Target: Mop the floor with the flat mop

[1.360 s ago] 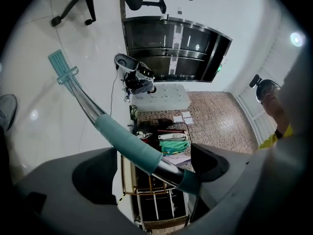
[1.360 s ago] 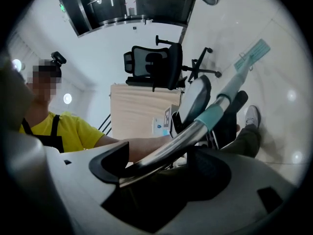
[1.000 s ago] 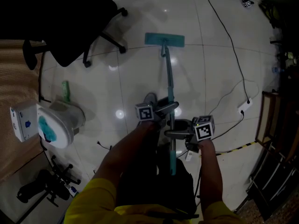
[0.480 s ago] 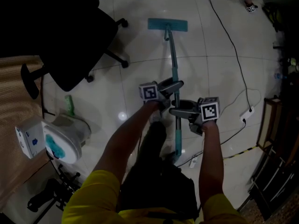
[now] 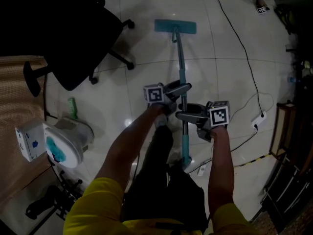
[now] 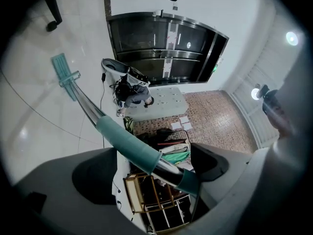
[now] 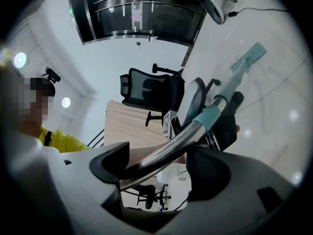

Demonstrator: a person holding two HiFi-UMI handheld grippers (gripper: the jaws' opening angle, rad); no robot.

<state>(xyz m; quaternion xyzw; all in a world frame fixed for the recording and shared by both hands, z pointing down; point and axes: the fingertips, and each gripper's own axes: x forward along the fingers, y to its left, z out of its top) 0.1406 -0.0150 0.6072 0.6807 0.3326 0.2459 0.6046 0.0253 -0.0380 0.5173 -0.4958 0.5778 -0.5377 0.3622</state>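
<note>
Mop handle partly hidden; chair cropped

Both arms reaching forward, left tongs and right tongs clamped on mop handle

Glossy tile floor (shiny metal mop handle).

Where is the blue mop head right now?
In the head view the mop head lies flat on the floor near the top centre, right of the black office chair.
</note>
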